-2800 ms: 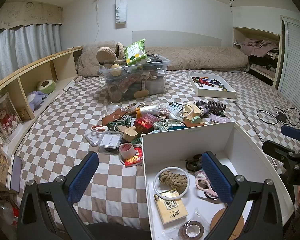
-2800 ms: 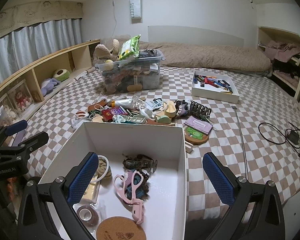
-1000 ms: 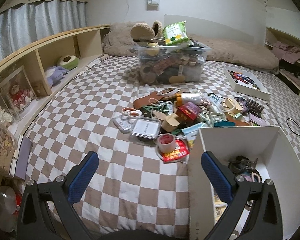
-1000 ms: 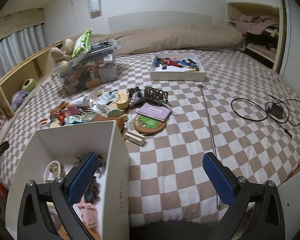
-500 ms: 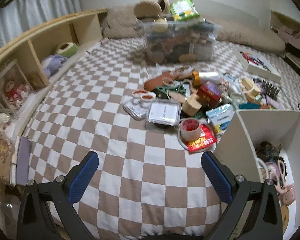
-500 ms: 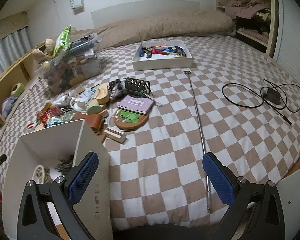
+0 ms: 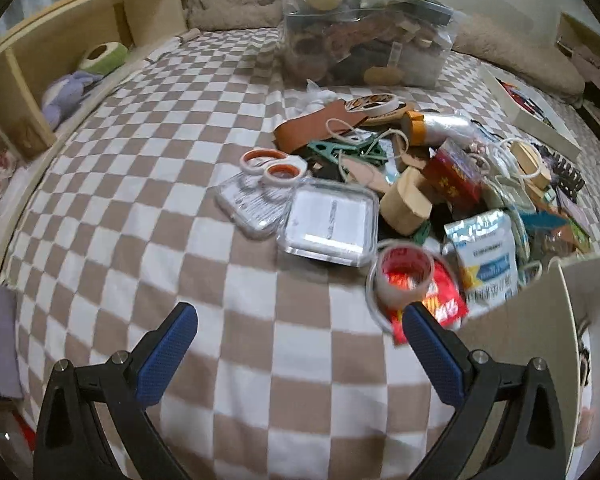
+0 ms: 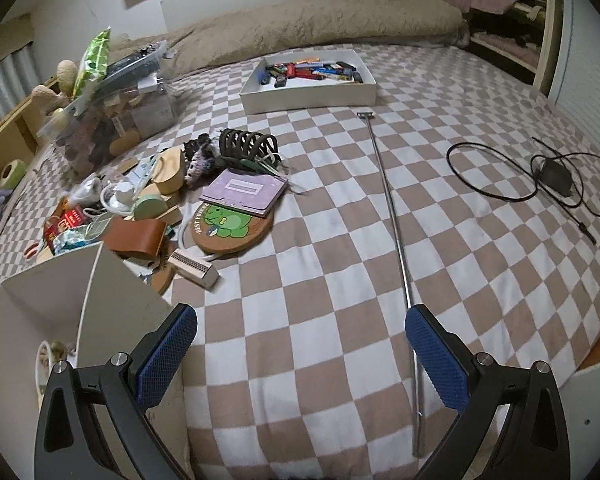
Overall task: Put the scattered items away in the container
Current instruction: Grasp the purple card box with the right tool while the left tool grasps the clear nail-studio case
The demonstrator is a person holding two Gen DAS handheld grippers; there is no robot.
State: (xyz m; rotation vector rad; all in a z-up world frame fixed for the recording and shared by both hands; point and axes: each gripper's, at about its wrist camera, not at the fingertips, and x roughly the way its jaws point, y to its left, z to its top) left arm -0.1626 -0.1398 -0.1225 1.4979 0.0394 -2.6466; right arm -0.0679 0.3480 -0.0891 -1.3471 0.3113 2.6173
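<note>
Both empty, the left hand-held gripper (image 7: 300, 340) and right hand-held gripper (image 8: 300, 340) gape beside the white container (image 8: 112, 292) (open-topped).

The scattered items (image 7: 400, 184) are lying in a heap on the bed (image 7: 172, 208), behind the container (image 7: 540, 320). A tape roll (image 7: 404, 276) is sitting at the heap's near edge, just left of the container wall. Two flat cases (image 7: 300, 212) are lying side by side at the heap's left, with scissors (image 7: 272, 164) resting on the farther one. A storage bin (image 7: 364, 40) is standing behind the heap. In the right wrist view, a tray (image 8: 308, 84) is sitting behind and right of the heap, a rod (image 8: 392, 208) is lying right of it, and a cable (image 8: 532, 176) is lying farther right.
</note>
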